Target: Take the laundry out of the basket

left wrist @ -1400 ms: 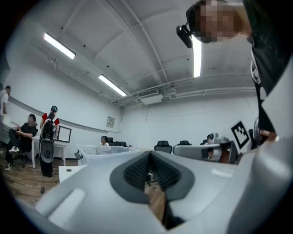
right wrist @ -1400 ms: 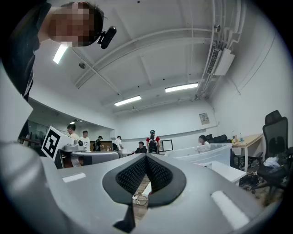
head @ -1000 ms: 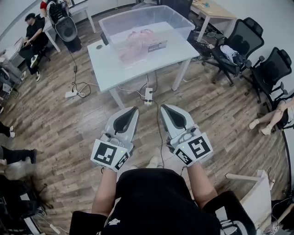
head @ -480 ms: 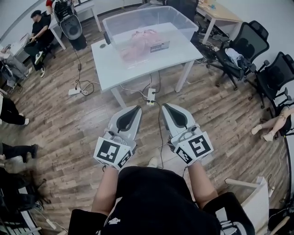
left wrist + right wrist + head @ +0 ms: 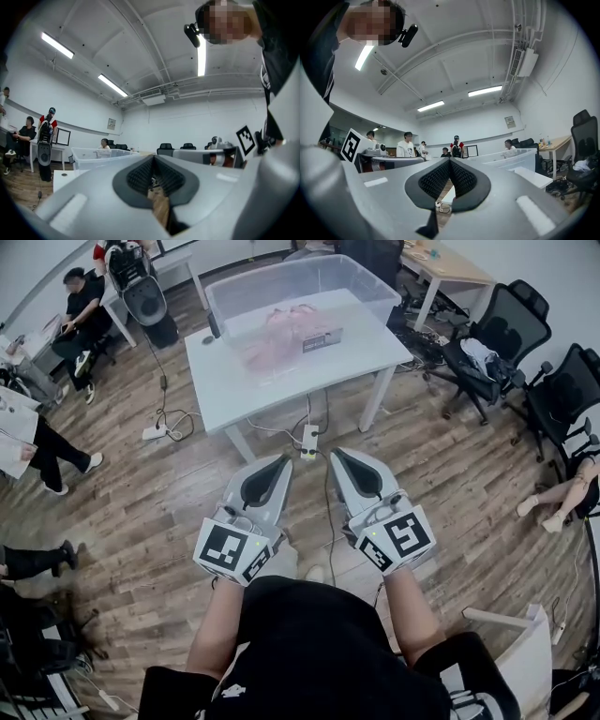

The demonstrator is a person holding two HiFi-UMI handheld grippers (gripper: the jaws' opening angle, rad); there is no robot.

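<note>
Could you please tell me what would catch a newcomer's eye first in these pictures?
First come the two grey grippers with square-marker cubes, the left gripper and the right gripper, side by side low in the head view, both shut and empty. Beyond them, a clear plastic basket with pink laundry inside sits on a white rectangular table, with black office chairs off to the right.
</note>
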